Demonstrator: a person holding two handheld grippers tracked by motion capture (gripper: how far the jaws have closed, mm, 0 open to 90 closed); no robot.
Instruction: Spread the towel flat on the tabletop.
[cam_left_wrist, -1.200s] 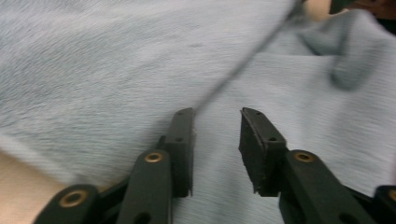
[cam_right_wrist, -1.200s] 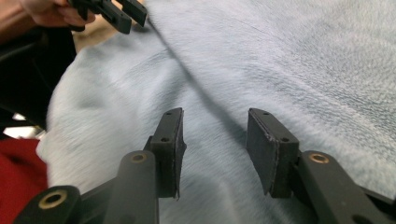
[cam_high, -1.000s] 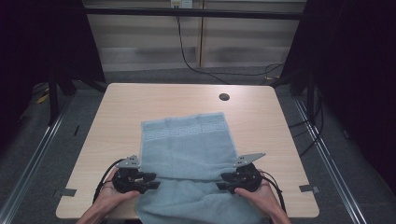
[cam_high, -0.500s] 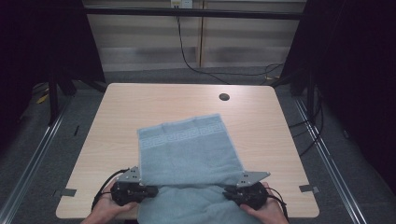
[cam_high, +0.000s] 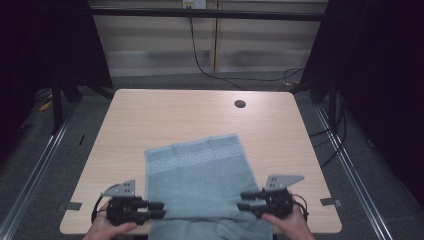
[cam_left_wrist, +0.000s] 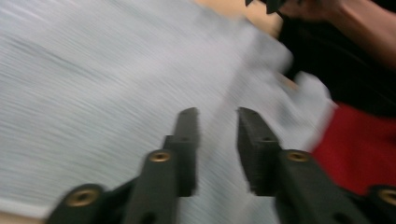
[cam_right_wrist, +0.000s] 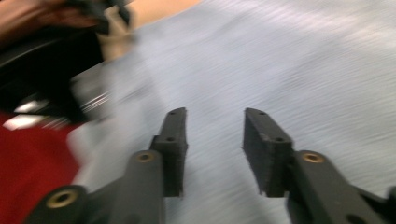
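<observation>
Wooden table (cam_high: 165, 115) under me, grey towel (cam_high: 200, 175) now flatter, pulled nearer than a second ago, its near end hanging off the edge. Both my left gripper (cam_high: 161, 210) and right gripper (cam_high: 241, 201) have just been opening, jaws apart, nothing pinched, beside its edges

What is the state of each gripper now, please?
Left gripper: open, jaws just reopened, above the towel, holding nothing.
Right gripper: open, jaws just reopened, above the towel, holding nothing.
</observation>
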